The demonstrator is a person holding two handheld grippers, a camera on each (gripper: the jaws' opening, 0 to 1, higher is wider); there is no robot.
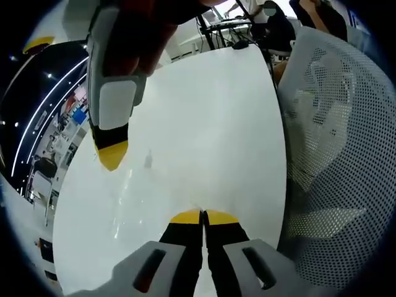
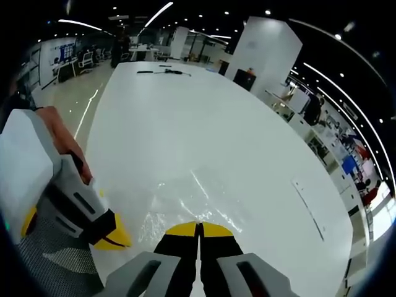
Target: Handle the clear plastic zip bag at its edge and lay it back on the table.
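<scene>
Left gripper (image 1: 202, 216) and right gripper (image 2: 198, 229): jaws fully closed, each pinching the one clear zip bag's (image 2: 185, 204) edge on the white table (image 2: 185, 124). Left gripper view adds one mesh chair (image 1: 340, 154).

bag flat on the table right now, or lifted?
Flat, as far as shows: the clear zip bag lies spread on the white table, with glare streaks along its film. Both tongs are shut at its near edge; whether they pinch it, cannot tell.

Both views look down close over the white table (image 1: 216, 124), facing opposite ways.
</scene>
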